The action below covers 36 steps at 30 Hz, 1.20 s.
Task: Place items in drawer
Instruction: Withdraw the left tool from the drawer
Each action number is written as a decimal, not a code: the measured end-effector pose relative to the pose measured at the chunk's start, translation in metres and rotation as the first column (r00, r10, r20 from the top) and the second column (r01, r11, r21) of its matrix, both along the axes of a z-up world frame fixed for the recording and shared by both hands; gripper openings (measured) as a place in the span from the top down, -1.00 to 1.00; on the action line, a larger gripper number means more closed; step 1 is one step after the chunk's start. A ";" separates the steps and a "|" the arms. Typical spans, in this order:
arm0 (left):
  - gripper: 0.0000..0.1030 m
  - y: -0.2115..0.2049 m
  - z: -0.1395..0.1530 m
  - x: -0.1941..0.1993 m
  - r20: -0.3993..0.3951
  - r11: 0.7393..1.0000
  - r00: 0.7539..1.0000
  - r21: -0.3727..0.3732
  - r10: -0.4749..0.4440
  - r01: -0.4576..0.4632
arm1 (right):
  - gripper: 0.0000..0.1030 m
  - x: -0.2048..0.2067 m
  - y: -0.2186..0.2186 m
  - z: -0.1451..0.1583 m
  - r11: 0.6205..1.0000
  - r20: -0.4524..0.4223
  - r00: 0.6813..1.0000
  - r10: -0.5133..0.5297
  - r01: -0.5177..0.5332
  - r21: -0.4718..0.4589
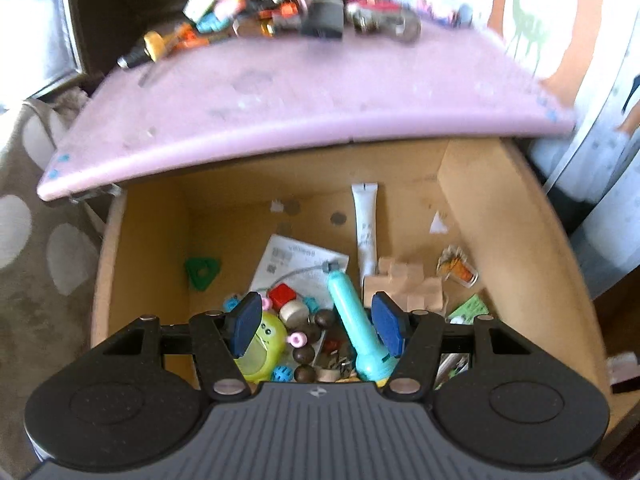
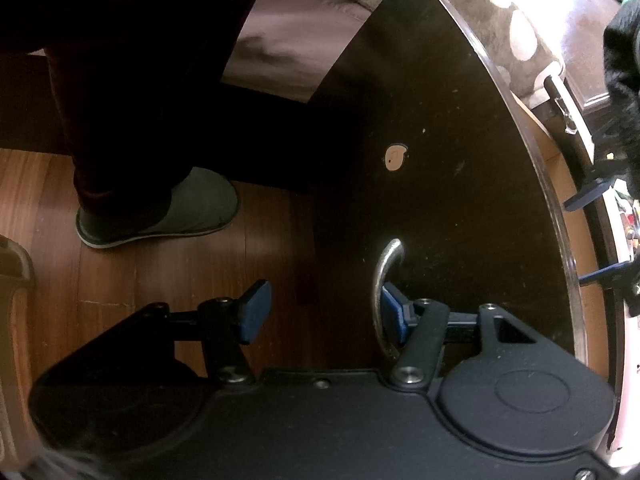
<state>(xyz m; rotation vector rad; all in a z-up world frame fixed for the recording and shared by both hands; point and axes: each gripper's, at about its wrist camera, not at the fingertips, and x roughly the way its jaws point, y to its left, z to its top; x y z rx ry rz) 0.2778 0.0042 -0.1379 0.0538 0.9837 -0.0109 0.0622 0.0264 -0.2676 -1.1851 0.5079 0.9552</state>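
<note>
The wooden drawer (image 1: pixel 464 184) stands open under the pink tabletop (image 1: pixel 304 96). It holds several items: a teal flashlight (image 1: pixel 354 322), a white tube (image 1: pixel 366 228), a green triangle (image 1: pixel 202 272), a yellow-green toy (image 1: pixel 264 346), dark beads, papers. My left gripper (image 1: pixel 316 324) is open above them, empty, the flashlight lying between its pads below. My right gripper (image 2: pixel 320 312) is open at the dark drawer front (image 2: pixel 440 160); its right pad (image 2: pixel 394 312) sits behind the metal handle (image 2: pixel 384 292), the left pad is free.
A pile of small toys and tools (image 1: pixel 288 4) lies at the back of the pink top. A spotted grey rug (image 1: pixel 36 248) covers the floor at left. A person's slippered foot (image 2: pixel 168 208) stands on the wood floor left of the drawer front.
</note>
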 end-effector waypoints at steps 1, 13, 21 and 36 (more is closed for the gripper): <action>-0.16 0.001 0.005 -0.004 0.016 1.000 1.000 -0.008 0.003 -0.003 | -0.15 0.000 0.000 0.000 1.000 -0.001 1.000 0.000 0.000 0.000; -0.16 0.026 0.046 -0.081 0.185 0.996 0.981 -0.072 0.057 -0.044 | -0.14 0.001 0.000 0.000 1.000 -0.004 1.000 0.000 0.000 -0.009; -0.16 0.033 0.050 -0.135 0.220 0.993 0.974 -0.115 0.055 -0.030 | -0.14 0.000 0.000 -0.003 1.000 0.011 1.000 -0.004 0.004 -0.024; -0.31 0.039 0.041 -0.217 0.361 0.977 0.914 -0.173 0.182 -0.126 | -0.13 -0.002 0.010 -0.006 0.995 0.033 0.995 -0.090 0.091 -0.045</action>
